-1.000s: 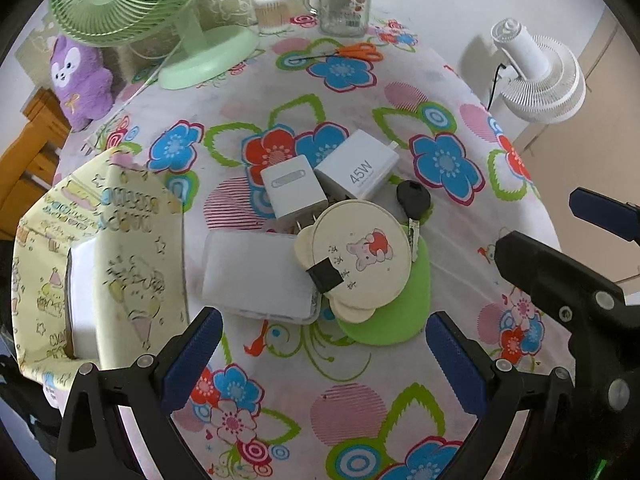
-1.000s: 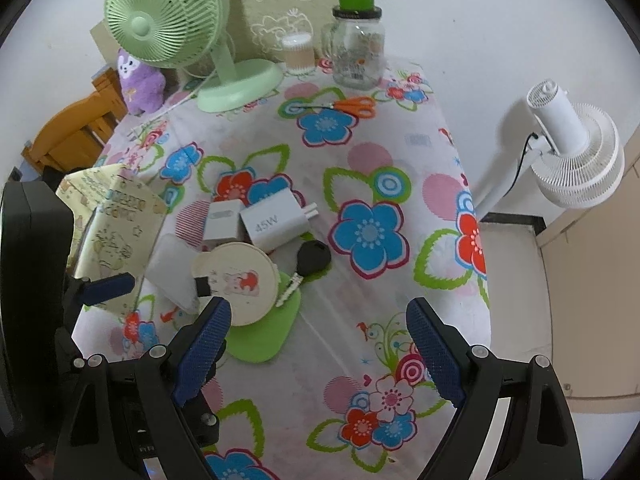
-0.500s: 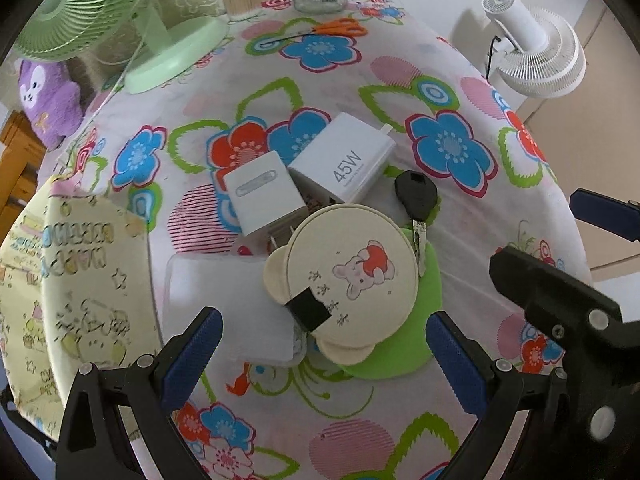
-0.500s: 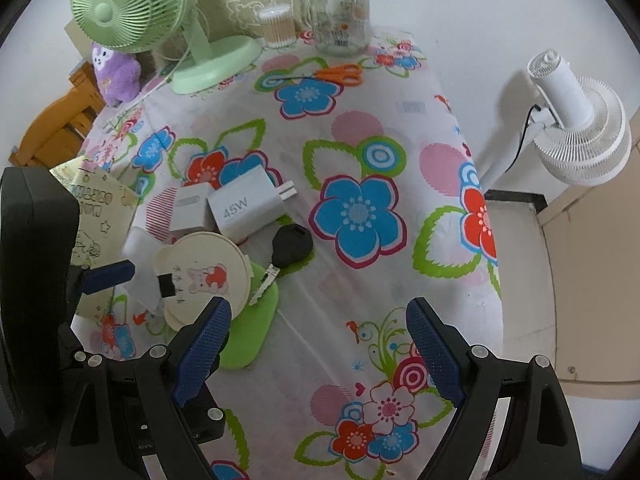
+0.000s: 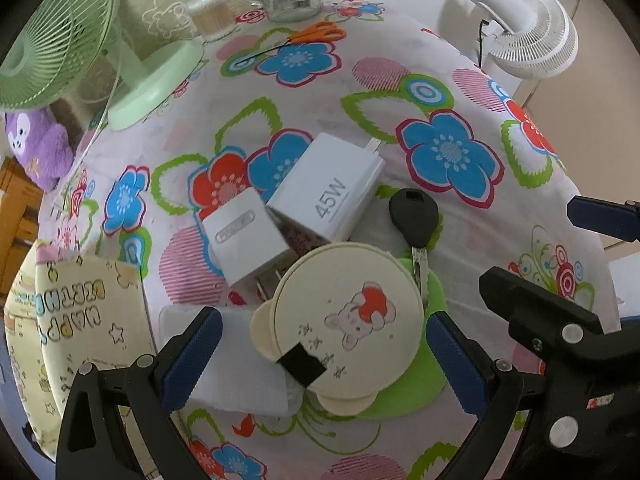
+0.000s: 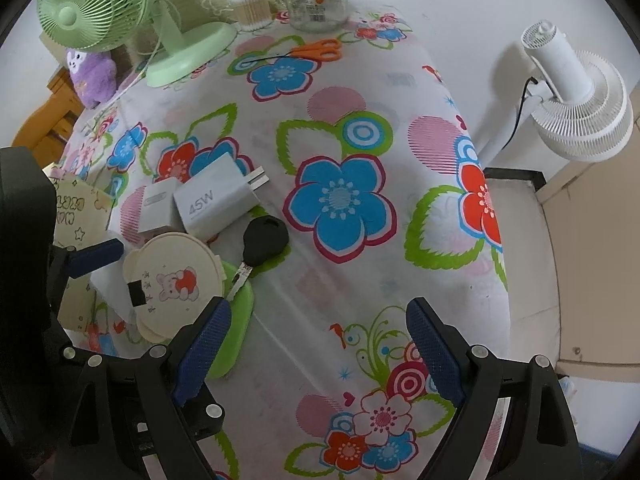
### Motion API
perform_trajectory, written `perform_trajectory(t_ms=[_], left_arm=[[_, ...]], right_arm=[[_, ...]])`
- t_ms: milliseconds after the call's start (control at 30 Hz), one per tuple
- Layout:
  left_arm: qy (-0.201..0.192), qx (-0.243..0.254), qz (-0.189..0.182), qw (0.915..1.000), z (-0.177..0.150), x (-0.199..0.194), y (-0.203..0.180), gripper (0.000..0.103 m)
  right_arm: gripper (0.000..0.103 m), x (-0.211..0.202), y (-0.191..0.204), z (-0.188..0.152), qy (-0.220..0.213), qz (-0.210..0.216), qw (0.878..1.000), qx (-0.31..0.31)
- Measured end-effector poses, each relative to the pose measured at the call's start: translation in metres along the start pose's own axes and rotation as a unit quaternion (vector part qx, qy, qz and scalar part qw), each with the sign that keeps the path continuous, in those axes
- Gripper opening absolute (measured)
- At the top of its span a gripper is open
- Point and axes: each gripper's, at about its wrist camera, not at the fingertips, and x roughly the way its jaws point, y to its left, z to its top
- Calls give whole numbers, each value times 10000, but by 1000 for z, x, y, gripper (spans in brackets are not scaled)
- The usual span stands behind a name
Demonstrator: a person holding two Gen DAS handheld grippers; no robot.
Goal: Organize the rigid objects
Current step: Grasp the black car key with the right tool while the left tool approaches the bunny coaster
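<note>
Our left gripper (image 5: 320, 356) hangs spread wide above the round cream case (image 5: 348, 320), holding nothing; our right gripper (image 6: 320, 344), also spread, empty, stands beside it. Both have dropped closer.

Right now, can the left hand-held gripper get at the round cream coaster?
Probably yes. The left hand-held gripper is open, its fingers straddle the round cream coaster, and nothing lies on top. The coaster sits stacked on a green pad, so the edges look reachable.
</note>
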Motion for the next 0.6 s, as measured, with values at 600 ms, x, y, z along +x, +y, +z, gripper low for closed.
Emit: perform_trajectory(t_ms=[600], left_arm=[[-15,87,-164,9998,7,-1,-17,83]], right_arm=[[91,11,-11,7,165,21,9998,126]])
